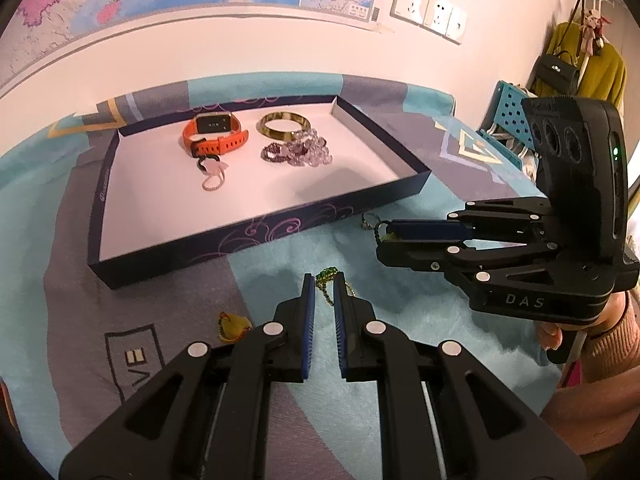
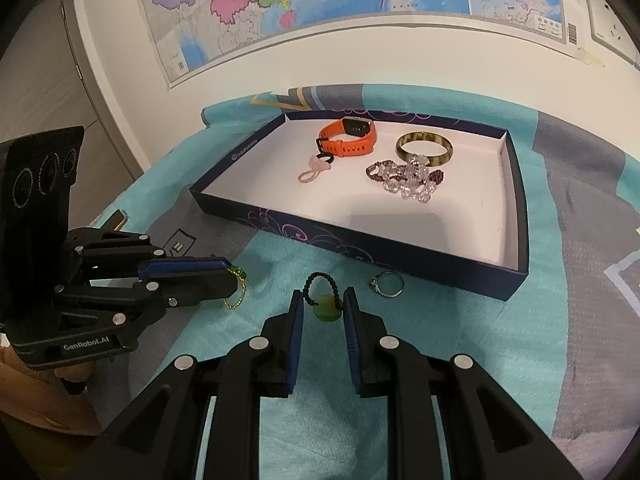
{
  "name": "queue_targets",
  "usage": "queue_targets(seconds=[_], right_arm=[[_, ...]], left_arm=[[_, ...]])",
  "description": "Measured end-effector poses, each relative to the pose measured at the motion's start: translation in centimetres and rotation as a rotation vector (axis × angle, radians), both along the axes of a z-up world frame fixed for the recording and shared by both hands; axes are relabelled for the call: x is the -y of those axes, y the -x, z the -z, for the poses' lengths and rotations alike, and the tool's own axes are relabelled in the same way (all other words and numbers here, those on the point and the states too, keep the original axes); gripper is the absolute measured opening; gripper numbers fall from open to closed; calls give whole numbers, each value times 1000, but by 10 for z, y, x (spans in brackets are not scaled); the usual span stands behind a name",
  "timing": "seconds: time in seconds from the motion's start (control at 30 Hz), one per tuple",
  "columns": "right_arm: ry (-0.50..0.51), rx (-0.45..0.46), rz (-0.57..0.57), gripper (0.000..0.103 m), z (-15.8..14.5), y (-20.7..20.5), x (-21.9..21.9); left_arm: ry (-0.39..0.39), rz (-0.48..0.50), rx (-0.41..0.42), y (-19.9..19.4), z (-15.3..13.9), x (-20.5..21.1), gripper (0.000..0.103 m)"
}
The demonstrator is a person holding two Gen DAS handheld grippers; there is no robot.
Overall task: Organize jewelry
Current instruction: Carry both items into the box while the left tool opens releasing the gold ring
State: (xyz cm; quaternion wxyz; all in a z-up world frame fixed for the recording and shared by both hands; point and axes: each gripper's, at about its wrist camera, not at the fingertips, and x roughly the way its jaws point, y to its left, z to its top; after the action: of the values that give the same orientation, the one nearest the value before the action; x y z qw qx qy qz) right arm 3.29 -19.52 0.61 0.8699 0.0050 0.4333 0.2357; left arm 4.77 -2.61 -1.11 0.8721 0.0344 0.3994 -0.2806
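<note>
My left gripper (image 1: pixel 323 280) is shut on a gold chain with a green pendant (image 1: pixel 329 278) that lies on the teal blanket; the right wrist view shows the chain (image 2: pixel 237 288) hanging from its tips (image 2: pixel 234 280). Just to the right, my right gripper (image 2: pixel 323 294) is shut on a green bead (image 2: pixel 326 307) on a black cord loop, its fingertips low over the blanket. The left wrist view has that gripper (image 1: pixel 382 236) near the tray's front right corner. A dark blue tray (image 2: pixel 360 248) behind them holds an orange watch (image 2: pixel 348 136), a bangle (image 2: pixel 424 148), bead bracelets (image 2: pixel 404 180) and a pink tie (image 2: pixel 314 170).
A silver ring (image 2: pixel 386 284) lies on the blanket just in front of the tray. A yellow pendant (image 1: pixel 232 326) sits left of my left gripper. The blanket (image 1: pixel 140 300) covers the table. A wall with maps and sockets (image 1: pixel 428 10) stands behind.
</note>
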Motion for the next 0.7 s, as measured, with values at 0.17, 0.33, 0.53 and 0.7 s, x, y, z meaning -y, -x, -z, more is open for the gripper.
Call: queue_targets(seconds=[0.17, 0.33, 0.53, 0.7], right_arm=[[-12, 18, 8, 18, -5, -1, 2], [-11, 32, 13, 18, -10, -4, 2], [-13, 45, 11, 18, -15, -7, 0], [-13, 55, 11, 18, -19, -10, -1]], left_arm=[[2, -14, 27, -2, -10, -3, 10], [5, -31, 52, -8, -19, -7, 10], [7, -38, 69, -13, -25, -8, 10], [7, -41, 79, -16, -27, -9, 10]])
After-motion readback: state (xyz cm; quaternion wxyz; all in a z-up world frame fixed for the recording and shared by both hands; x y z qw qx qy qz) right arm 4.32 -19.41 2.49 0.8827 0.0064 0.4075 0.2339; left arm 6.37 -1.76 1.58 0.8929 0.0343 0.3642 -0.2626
